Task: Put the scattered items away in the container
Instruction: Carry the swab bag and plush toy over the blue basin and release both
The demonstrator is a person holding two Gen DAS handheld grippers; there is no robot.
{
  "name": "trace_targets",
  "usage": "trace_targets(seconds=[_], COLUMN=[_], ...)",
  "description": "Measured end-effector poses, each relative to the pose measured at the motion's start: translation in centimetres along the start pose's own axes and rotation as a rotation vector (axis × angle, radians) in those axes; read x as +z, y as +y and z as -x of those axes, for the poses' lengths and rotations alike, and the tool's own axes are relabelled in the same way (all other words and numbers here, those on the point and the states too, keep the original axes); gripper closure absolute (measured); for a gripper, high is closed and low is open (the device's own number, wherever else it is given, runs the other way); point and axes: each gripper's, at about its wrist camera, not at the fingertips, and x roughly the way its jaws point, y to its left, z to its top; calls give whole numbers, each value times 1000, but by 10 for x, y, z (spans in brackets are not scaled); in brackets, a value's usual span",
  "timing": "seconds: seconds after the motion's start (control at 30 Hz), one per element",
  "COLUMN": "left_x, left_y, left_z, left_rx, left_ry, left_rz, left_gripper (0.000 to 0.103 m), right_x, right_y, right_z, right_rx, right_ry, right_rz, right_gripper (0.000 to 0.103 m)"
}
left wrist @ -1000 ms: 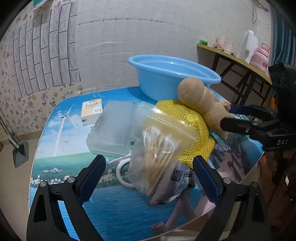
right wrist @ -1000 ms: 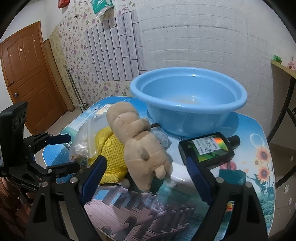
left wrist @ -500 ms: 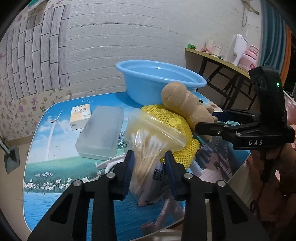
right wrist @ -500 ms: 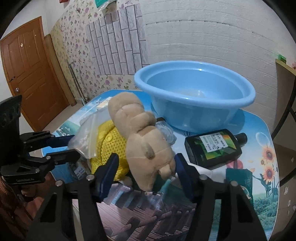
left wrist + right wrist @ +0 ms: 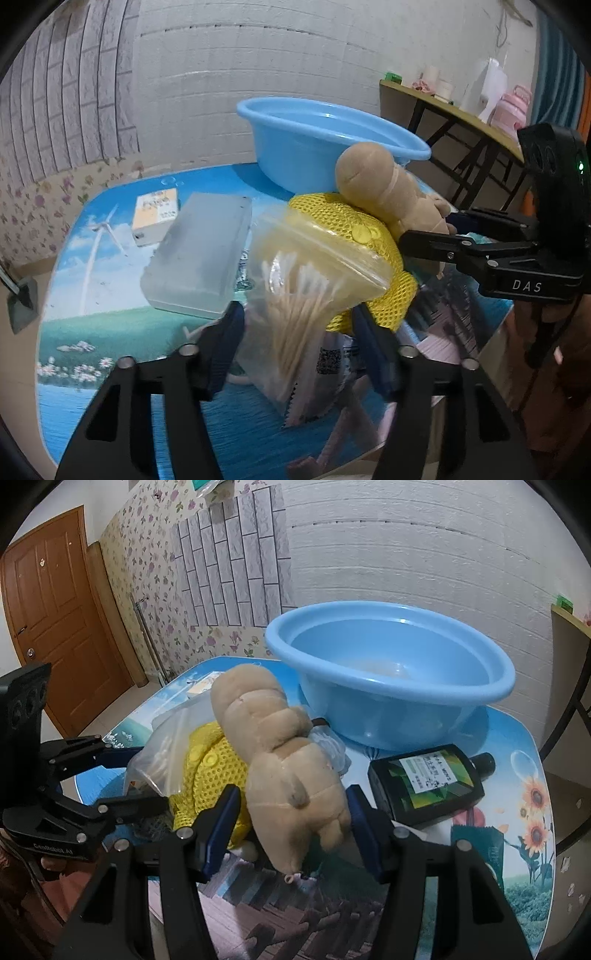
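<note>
A blue basin stands at the back of the table. My left gripper is shut on a clear zip bag of cotton swabs. My right gripper is shut on a tan plush toy, which also shows in the left wrist view. A yellow mesh item lies between the bag and the toy.
A frosted plastic box and a small orange-white carton lie on the left of the table. A dark bottle lies right of the toy. A side table with bottles stands at the right.
Both grippers have closed from wide open, the left on the swab bag and the right on the plush toy. Both objects sit a little higher in view.
</note>
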Motion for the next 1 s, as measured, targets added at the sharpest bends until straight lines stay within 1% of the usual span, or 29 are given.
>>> trace_targets(seconds=[0.03, 0.1, 0.13, 0.2, 0.33, 0.4, 0.63, 0.77, 1.0], left_x=[0, 0, 1, 3, 9, 12, 23, 34, 55], left_y=[0, 0, 1, 2, 3, 4, 6, 4, -1], left_z=[2, 6, 8, 15, 26, 32, 43, 46, 46], left_rx=[-4, -2, -4, -6, 3, 9, 24, 35, 26], left_ry=[-5, -19, -25, -43, -78, -99, -125, -144, -176], left_rz=[1, -2, -1, 3, 2, 1, 1, 9, 3], left_gripper=[56, 64, 65, 70, 72, 74, 75, 75, 75], right_x=[0, 0, 1, 2, 5, 5, 9, 15, 24], right_y=[-2, -6, -7, -9, -8, -7, -2, -3, -11], right_z=[1, 4, 6, 11, 18, 20, 31, 40, 55], right_rx=[2, 27, 30, 36, 52, 55, 77, 98, 51], right_ry=[-7, -17, -22, -38, -62, -70, -102, -127, -191], right_rz=[-6, -25, -28, -31, -28, -22, -11, -38, -50], right_gripper=[53, 53, 53, 54, 54, 54, 54, 54, 54])
